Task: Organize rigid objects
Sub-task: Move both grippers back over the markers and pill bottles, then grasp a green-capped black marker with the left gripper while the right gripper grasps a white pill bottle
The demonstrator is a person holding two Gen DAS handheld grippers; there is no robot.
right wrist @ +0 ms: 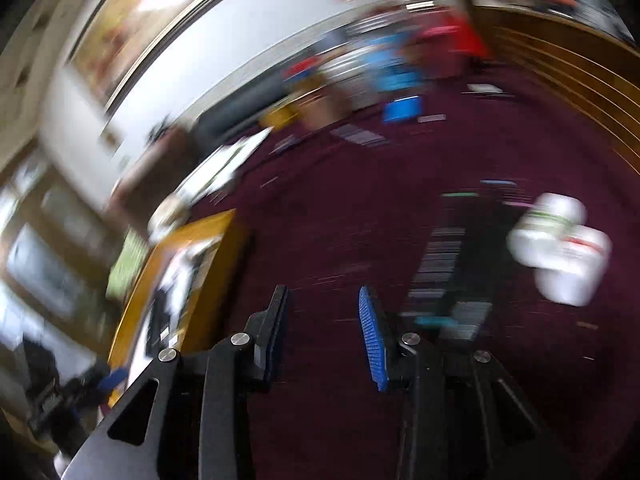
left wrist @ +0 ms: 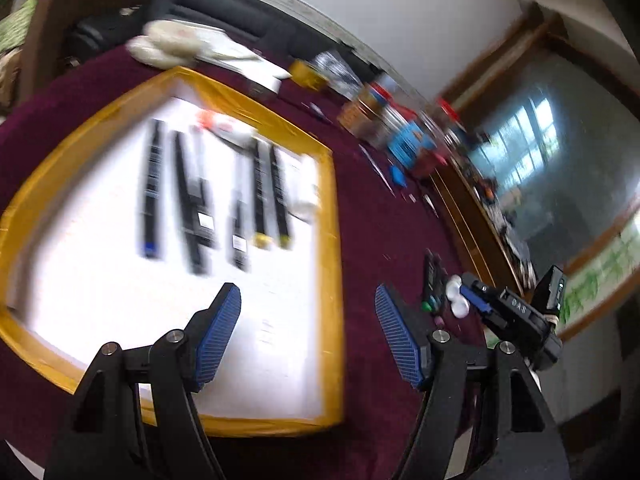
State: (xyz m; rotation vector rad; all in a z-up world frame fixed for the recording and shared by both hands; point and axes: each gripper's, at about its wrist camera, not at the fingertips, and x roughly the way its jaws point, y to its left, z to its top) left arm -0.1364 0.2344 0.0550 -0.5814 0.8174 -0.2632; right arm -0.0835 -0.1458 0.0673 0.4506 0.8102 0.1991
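A white tray with a yellow rim (left wrist: 332,240) lies on the maroon cloth, and several black pens (left wrist: 192,200) lie side by side in it. My left gripper (left wrist: 307,290) hovers over the tray's near right part, open, with nothing between its blue pads. My right gripper (right wrist: 323,291) is open over bare cloth, with nothing between its fingers; this view is heavily blurred. A loose pile of black pens (right wrist: 452,276) lies just right of it, with two white bottles (right wrist: 560,248) beyond. In the left wrist view, that pile of pens (left wrist: 434,284) lies right of the tray.
Jars, a blue box (left wrist: 408,140) and a yellow tape roll (left wrist: 308,74) crowd the table's far side. White cloth and papers (left wrist: 180,46) lie behind the tray. A wooden table edge (left wrist: 472,216) runs along the right. A small blue box (right wrist: 402,110) sits far back.
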